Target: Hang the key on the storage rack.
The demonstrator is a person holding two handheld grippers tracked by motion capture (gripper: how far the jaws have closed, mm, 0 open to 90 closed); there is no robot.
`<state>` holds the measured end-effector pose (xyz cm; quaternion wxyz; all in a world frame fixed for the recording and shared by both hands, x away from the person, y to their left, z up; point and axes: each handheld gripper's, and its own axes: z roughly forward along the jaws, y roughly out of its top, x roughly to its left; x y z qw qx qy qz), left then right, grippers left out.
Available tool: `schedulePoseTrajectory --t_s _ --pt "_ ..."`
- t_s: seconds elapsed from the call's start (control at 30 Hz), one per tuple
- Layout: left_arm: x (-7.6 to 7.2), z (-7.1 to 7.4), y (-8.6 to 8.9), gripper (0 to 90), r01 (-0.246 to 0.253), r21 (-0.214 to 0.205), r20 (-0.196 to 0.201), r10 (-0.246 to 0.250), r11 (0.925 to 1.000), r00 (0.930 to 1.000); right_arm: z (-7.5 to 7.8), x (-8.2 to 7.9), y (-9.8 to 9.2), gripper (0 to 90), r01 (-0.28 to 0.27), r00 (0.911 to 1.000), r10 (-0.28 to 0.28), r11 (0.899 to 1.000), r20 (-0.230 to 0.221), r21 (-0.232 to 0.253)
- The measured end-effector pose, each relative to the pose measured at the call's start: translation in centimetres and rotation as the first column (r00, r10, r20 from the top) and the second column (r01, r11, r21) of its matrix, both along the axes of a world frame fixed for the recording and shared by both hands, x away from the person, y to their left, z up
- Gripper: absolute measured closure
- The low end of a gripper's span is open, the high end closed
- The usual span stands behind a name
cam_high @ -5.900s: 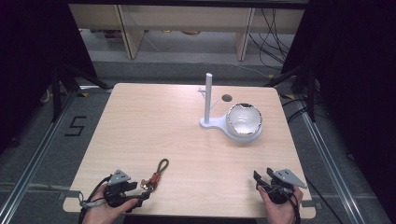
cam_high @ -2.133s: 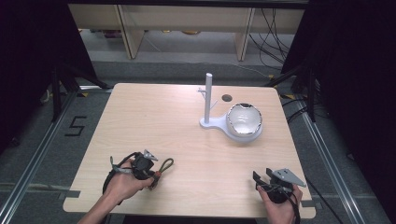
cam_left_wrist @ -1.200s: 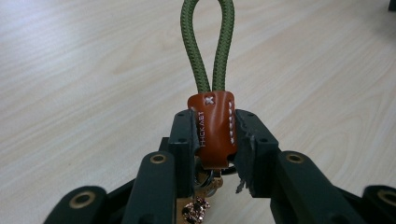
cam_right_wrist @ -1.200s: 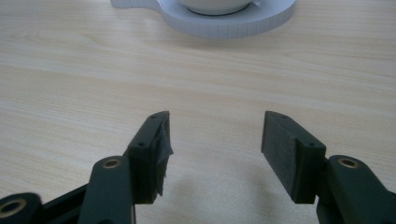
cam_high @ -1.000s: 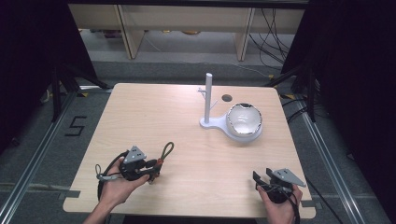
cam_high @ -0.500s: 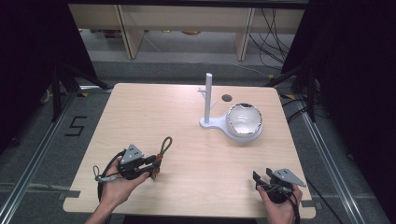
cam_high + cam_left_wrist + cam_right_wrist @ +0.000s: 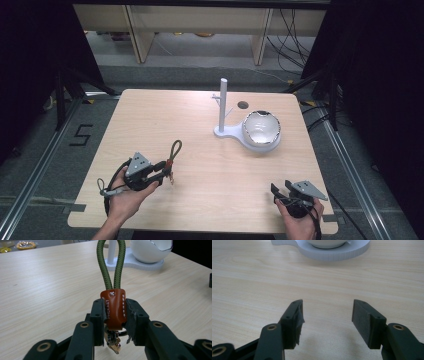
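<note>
High view: mounted above the near edge of the table (image 7: 200,120), aimed forward and down; the whole tabletop is taken in from well back, shelving seen at the top of the frame. Left gripper view: set low and close behind the left gripper (image 7: 113,322), aimed level across the wood; the white stand (image 7: 136,261) is caught at upper right. Right gripper view: likewise low, behind the right gripper (image 7: 327,317), tilted downward; the stand's base (image 7: 332,251) is cropped at the top edge. The stand (image 7: 235,131) is shared by all three.
</note>
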<state>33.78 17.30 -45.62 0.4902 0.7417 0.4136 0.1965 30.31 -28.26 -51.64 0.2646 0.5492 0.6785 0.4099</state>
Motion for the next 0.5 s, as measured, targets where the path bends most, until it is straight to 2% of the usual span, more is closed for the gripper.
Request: schedulePoseTrajectory --t_s 0.2,0.23,0.37,0.43,0.5 --pt "0.03 0.19 0.0 69.1 -0.009 -0.024 0.034 0.01 0.9997 0.9994 0.07 -0.05 0.05 43.3 0.004 1.0 -0.004 1.0 -0.008 0.005" --pt "0.1 0.22 0.0 69.1 -0.009 -0.041 0.051 0.011 0.9991 0.9986 0.0 0.0 -0.01 43.3 0.0 1.0 0.0 1.0 -0.001 0.0" --pt "0.09 0.31 -0.03 69.1 -0.015 -0.048 0.062 0.018 0.9987 0.9979 0.05 -0.03 0.04 43.3 0.002 1.0 -0.002 1.0 -0.007 0.006" --pt "0.19 0.3 -0.08 69.0 -0.009 -0.062 0.082 0.014 0.998 0.9965 0.01 0.0 0.0 43.3 0.0 1.0 0.0 1.0 -0.002 0.001" --pt "0.15 0.42 -0.09 69.1 -0.013 -0.059 0.091 0.019 0.9982 0.9957 0.05 -0.03 0.03 43.3 0.002 1.0 -0.002 1.0 -0.007 0.006"
